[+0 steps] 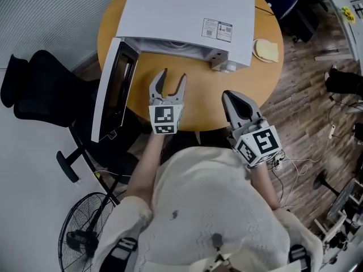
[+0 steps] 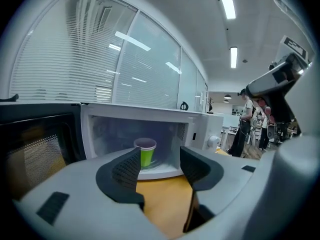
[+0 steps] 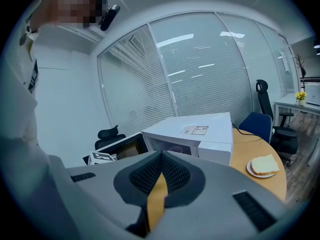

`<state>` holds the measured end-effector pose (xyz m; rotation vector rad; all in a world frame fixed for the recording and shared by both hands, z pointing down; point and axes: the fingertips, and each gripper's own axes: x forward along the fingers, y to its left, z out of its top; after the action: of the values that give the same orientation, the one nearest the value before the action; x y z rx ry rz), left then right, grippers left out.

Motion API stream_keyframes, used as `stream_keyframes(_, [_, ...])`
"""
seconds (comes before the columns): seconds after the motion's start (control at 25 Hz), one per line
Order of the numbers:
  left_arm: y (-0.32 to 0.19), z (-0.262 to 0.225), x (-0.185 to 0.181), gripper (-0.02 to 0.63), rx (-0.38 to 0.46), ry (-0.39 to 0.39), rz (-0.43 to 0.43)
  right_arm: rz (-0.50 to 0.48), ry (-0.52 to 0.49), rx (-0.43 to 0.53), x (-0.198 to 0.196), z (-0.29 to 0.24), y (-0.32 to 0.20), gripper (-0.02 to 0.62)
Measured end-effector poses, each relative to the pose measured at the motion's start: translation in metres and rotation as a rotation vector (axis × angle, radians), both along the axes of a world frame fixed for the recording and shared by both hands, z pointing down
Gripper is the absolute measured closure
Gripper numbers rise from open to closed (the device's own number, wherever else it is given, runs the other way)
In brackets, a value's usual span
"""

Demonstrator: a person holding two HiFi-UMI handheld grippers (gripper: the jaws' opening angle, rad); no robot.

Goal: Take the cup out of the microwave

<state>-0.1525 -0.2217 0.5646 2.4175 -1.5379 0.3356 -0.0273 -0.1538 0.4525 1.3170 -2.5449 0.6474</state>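
Note:
A green cup [image 2: 146, 153] with a dark rim stands upright inside the white microwave [image 1: 187, 17], whose door [image 1: 113, 89] hangs open to the left. My left gripper [image 1: 169, 79] is open in front of the microwave's opening, nothing between its pads; in the left gripper view the cup shows beyond the left gripper [image 2: 160, 165], partly behind the left pad [image 2: 126, 170]. My right gripper [image 1: 235, 100] hovers shut and empty over the round wooden table [image 1: 204, 98], to the right of the left one. In the right gripper view the microwave [image 3: 192, 136] lies ahead of the right gripper [image 3: 161, 160].
A plate with a slice of bread [image 1: 265, 50] sits on the table right of the microwave, bread [image 3: 264, 165] also showing in the right gripper view. A black office chair [image 1: 39, 89] and a floor fan [image 1: 85, 231] stand left of the table. People [image 2: 250, 126] stand in the background.

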Motion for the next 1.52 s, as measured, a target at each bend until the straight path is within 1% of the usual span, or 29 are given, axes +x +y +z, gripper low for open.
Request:
stream_keyframes(0.32, [-0.017, 0.024, 0.007, 0.334, -0.045, -0.023, 0.007, 0.024, 0.003, -0.012, 0.008, 0.005, -0.009, 0.588])
stream_keyframes(0.68, [-0.043, 0.048, 0.011, 0.324, -0.084, -0.028, -0.023, 0.049, 0.014, -0.04, 0.02, 0.013, -0.015, 0.588])
stream_keyframes(0.88, [-0.059, 0.06, 0.016, 0.313, -0.102, -0.04, -0.023, 0.047, 0.016, -0.048, 0.021, 0.016, -0.024, 0.588])
stream_keyframes(1.24, [-0.086, 0.077, 0.019, 0.284, -0.135, -0.026, -0.058, 0.021, 0.011, -0.086, 0.019, 0.029, -0.042, 0.588])
stream_keyframes(1.52, [-0.107, 0.088, 0.02, 0.268, -0.137, -0.038, -0.084, 0.02, 0.005, -0.118, 0.022, 0.041, -0.055, 0.588])
